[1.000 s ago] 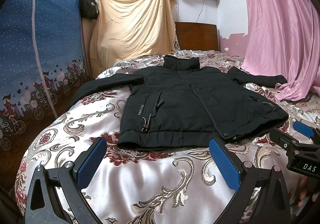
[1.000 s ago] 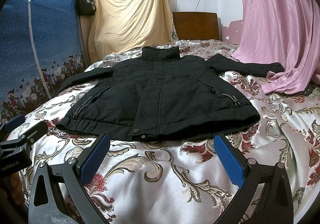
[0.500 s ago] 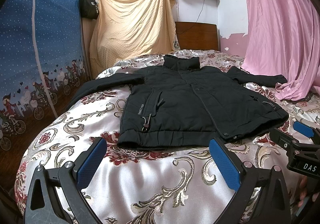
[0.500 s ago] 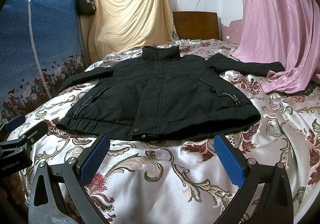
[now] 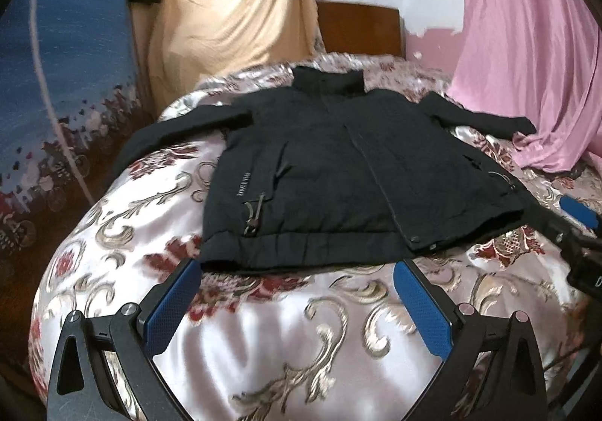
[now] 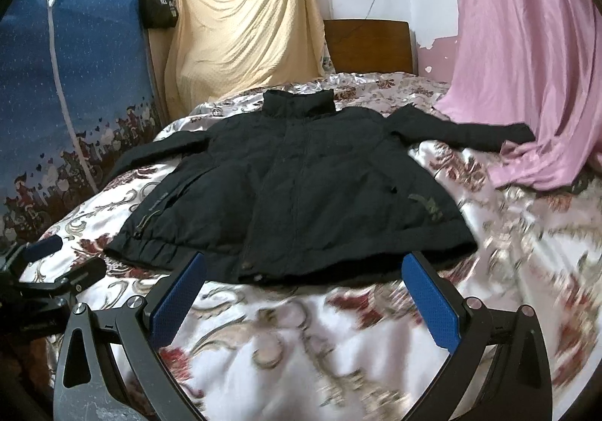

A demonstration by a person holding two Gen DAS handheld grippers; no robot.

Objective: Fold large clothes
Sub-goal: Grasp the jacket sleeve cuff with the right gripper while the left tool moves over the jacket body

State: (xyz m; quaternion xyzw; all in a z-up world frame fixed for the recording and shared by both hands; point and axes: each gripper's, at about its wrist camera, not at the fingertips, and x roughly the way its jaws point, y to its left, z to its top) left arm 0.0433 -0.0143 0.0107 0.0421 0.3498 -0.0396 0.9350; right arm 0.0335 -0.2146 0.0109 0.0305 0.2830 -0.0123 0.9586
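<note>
Black padded jacket (image 5: 338,172), zipped and face up, lies flat across the middle of the frame on the bed's floral satin bedspread (image 5: 286,345), collar toward the wooden headboard (image 5: 361,29), both sleeves spread outward. No fold is made yet. The left gripper (image 5: 293,308) hovers just short of the elastic hem, jaws spread wide and holding nothing. The right gripper (image 6: 301,304) sits likewise before the hem in its own view, jaws released and empty. For a clean first fold, each gripper should probably take one sleeve near the cuff and carry it across the chest. The padding is bulky, so a deep bite is advisable. The satin looks slippery; lifting rather than dragging should keep the body from sliding.
</note>
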